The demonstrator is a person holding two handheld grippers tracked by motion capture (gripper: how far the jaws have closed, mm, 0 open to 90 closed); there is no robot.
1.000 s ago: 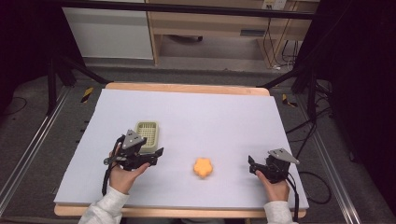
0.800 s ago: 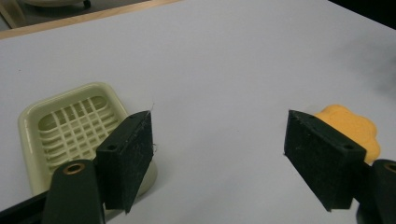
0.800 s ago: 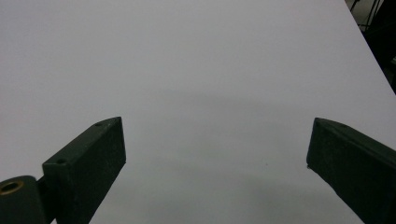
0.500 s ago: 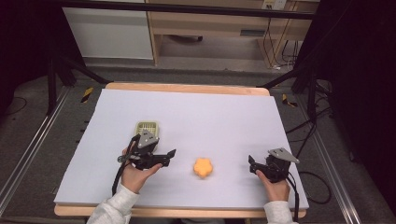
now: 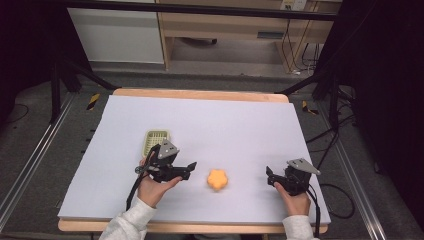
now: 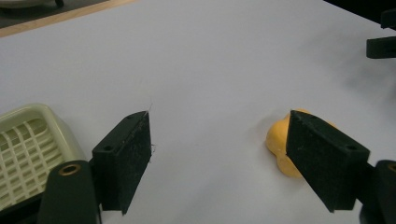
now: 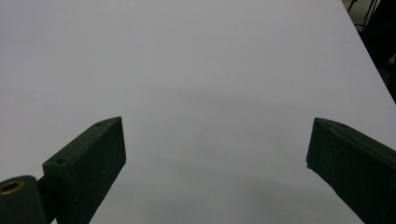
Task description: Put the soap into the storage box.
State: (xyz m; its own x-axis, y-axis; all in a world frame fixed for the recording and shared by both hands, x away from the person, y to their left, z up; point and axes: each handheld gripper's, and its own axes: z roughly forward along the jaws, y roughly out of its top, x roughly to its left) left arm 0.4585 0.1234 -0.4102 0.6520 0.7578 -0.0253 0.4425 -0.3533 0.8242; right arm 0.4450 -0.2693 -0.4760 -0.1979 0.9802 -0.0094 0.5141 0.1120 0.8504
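An orange flower-shaped piece [image 5: 217, 179] lies on the white table cover near the front middle. My left gripper [image 5: 190, 170] is just left of it, open, with its jaws pointing right towards it. In the left gripper view the gripper [image 6: 219, 140] holds nothing, and the orange piece [image 6: 279, 140] peeks out from behind the right-hand jaw. A pale green slotted tray [image 5: 155, 139] sits just behind the left hand and also shows at the lower left [image 6: 28, 140]. My right gripper [image 5: 270, 177] rests at the front right, open [image 7: 215, 140] over bare cover.
The white cover [image 5: 225, 120] spreads over a wooden table, whose edge [image 5: 200, 94] shows at the back. Black frame legs and cables stand off both sides. The right gripper's jaw [image 6: 380, 44] shows far off in the left gripper view.
My left gripper has moved right and forward, away from the green tray and closer to the orange piece, turning its jaws towards it. The right gripper has stayed put.
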